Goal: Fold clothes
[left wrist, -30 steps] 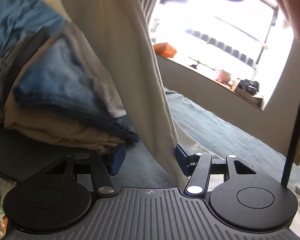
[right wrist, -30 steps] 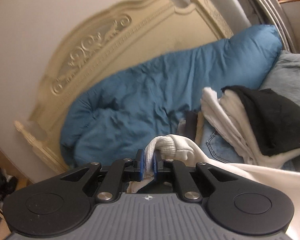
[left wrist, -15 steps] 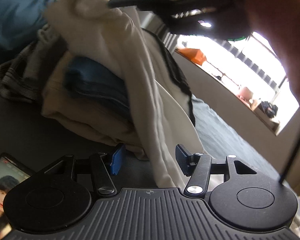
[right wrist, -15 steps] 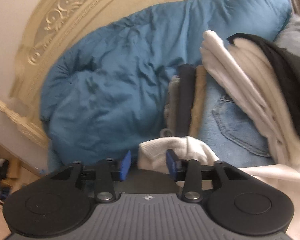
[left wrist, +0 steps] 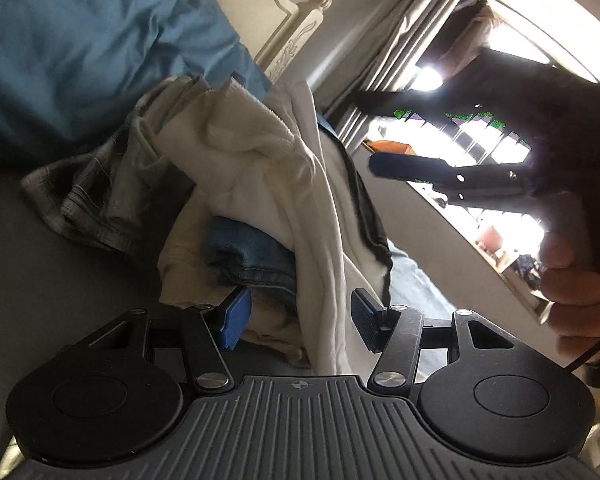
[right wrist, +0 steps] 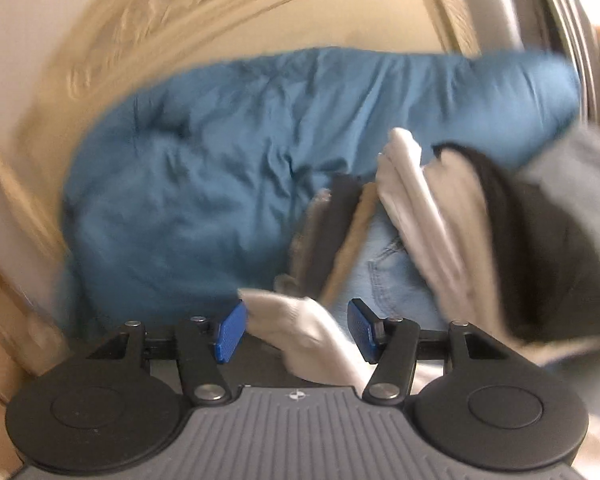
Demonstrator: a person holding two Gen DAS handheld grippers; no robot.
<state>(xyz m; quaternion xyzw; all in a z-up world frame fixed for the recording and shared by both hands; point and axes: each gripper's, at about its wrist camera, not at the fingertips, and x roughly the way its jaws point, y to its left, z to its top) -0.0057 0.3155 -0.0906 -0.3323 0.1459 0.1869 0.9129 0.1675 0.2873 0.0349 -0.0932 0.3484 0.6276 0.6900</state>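
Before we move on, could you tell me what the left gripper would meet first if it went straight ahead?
Probably the cream garment draped between the open left gripper pads; behind it sits the stacked clothes pile, though depth is uncertain.

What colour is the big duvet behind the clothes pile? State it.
Teal blue duvet, clearest in the right wrist view.

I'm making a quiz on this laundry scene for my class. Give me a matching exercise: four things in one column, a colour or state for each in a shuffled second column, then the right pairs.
Things:
1. duvet
2. cream garment
3. jeans
4. right gripper

Colour or state:
A. light blue denim, in the stack of clothes
B. open, fabric lying between the pads
C. teal, bunched against the headboard
D. off-white, draped over the stack

Pairs: 1-C, 2-D, 3-A, 4-B
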